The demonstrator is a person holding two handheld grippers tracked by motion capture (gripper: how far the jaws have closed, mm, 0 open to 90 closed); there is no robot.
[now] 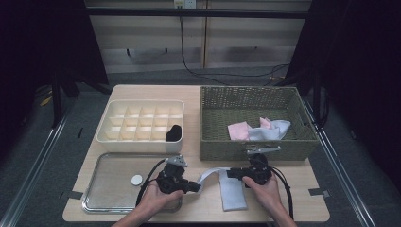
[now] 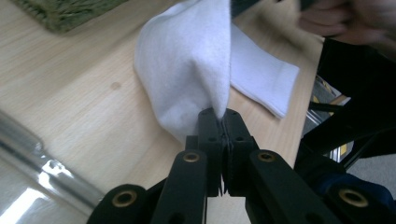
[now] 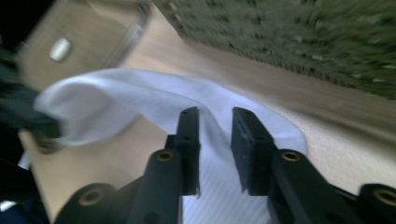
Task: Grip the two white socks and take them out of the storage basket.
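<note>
In the high view, a white sock (image 1: pixel 232 189) lies on the wooden table (image 1: pixel 293 208) near its front edge, between the two hands, in front of the green woven basket (image 1: pixel 208 146); one end of the sock is lifted off the surface toward the left gripper (image 1: pixel 195 187), while the right gripper (image 1: pixel 232 173) sits at the sock's far end. A metal tray (image 1: pixel 108 198) with a small white disc (image 1: pixel 136 179) occupies the front left corner, a cream compartment box (image 1: pixel 106 135) holding a black sock (image 1: pixel 173 133) stands behind it, and pink and pale blue cloths (image 1: pixel 260 129) lie in the basket. In the left gripper view, the jaws are pressed together on a pinched fold of the white sock (image 2: pixel 196 60), which rises off the table from their tips; the rest lies flat beyond. In the right gripper view, the jaws stand a little apart with the sock (image 3: pixel 140 98) under and between them, the pads not pressing it; the basket wall (image 3: pixel 299 37) runs close beside.
</note>
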